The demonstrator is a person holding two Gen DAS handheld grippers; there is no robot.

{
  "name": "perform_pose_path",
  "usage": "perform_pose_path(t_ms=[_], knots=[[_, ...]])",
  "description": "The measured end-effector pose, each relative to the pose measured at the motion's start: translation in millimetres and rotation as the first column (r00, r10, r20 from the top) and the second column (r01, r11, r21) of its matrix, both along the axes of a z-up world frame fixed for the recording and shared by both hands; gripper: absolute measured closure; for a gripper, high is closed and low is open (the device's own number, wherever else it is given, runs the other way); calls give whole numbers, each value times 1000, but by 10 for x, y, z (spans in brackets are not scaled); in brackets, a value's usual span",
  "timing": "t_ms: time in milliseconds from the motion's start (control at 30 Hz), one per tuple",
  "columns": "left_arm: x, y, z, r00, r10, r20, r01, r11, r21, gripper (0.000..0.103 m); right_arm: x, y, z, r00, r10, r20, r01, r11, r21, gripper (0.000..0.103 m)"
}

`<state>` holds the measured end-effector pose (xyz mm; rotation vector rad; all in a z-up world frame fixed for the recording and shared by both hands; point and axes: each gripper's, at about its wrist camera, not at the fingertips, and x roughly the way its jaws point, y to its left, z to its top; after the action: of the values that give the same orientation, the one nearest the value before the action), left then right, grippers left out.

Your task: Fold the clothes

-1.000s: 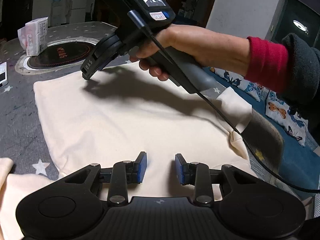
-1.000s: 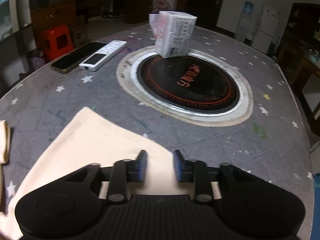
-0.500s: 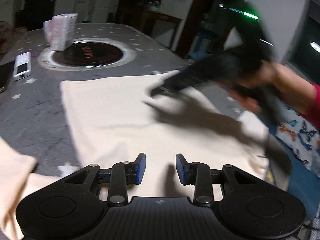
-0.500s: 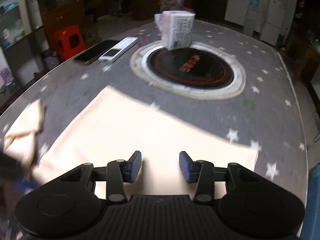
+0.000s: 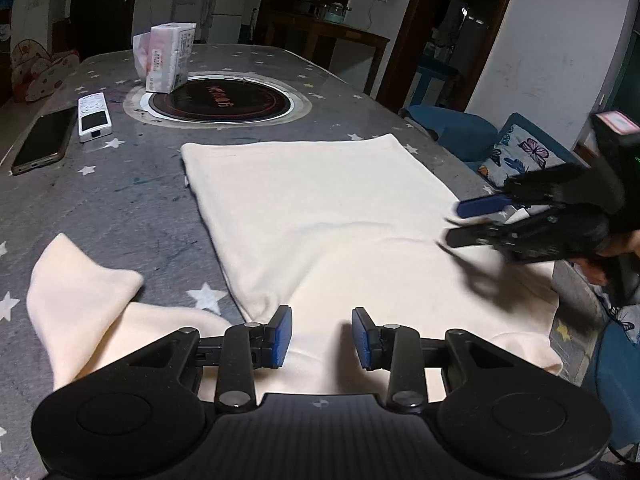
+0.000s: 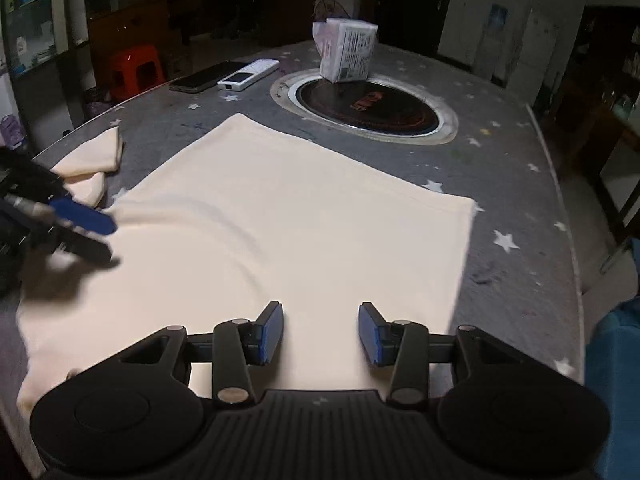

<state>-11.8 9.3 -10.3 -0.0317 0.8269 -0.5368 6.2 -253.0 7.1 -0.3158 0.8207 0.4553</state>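
A cream garment (image 5: 320, 216) lies spread flat on the grey starred table (image 5: 120, 208), also in the right wrist view (image 6: 280, 216). One sleeve (image 5: 80, 292) is crumpled at its left side. My left gripper (image 5: 322, 336) is open and empty over the garment's near edge. It shows blurred at the left of the right wrist view (image 6: 86, 232). My right gripper (image 6: 320, 332) is open and empty above the garment's near edge. It shows blurred at the right of the left wrist view (image 5: 468, 222), over the garment's right edge.
A round black hotplate (image 5: 220, 98) is set into the table beyond the garment, with a tissue pack (image 5: 166, 62) on its rim. A white remote (image 5: 94, 116) and a phone (image 5: 44, 140) lie far left. Blue butterfly cushions (image 5: 520, 152) sit off the table's right edge.
My right gripper has pulled back from the garment's far edge to its right side and opened wider. My left gripper has backed off a little; the crumpled sleeve has come into view.
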Motion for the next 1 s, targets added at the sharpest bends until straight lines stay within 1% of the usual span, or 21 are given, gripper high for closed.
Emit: perform_pose_path(t_ms=[67,133,200,300,367,467,533,633,867,1000], knots=[[-13,-3,6,1000,-4,2,4,1000,2,64,-142,-63,49,1000,-2,16,2,1000,5,61],[-47,-30,12,1000,-10,14,9,1000,21,63,-320,-136,98,1000,-6,27,5,1000,16,61],[-69,-51,14,1000,-18,24,17,999,35,62,-471,-176,97,1000,-4,19,4,1000,20,61],[-83,-59,5,999,-23,33,21,999,49,62,-672,-256,39,1000,-29,-3,29,999,26,61],[-89,-55,4,999,-23,34,20,998,59,62,-787,-325,4,998,-60,-23,61,997,52,61],[-98,-41,-5,999,-20,45,16,996,88,64,-928,-379,6,996,-85,-17,86,993,76,61],[-120,-33,-13,998,-17,62,10,993,119,66,-971,-396,17,996,-92,-10,92,992,88,61],[-155,-13,-14,997,-10,77,-1,989,150,64,-963,-402,34,995,-102,-1,101,989,109,61],[-186,174,-15,995,58,80,-70,984,163,64,-904,-301,-44,995,-95,-8,95,988,118,61],[-188,314,-15,993,81,81,-93,983,160,64,-909,-297,-74,995,-102,-16,103,987,126,61]])
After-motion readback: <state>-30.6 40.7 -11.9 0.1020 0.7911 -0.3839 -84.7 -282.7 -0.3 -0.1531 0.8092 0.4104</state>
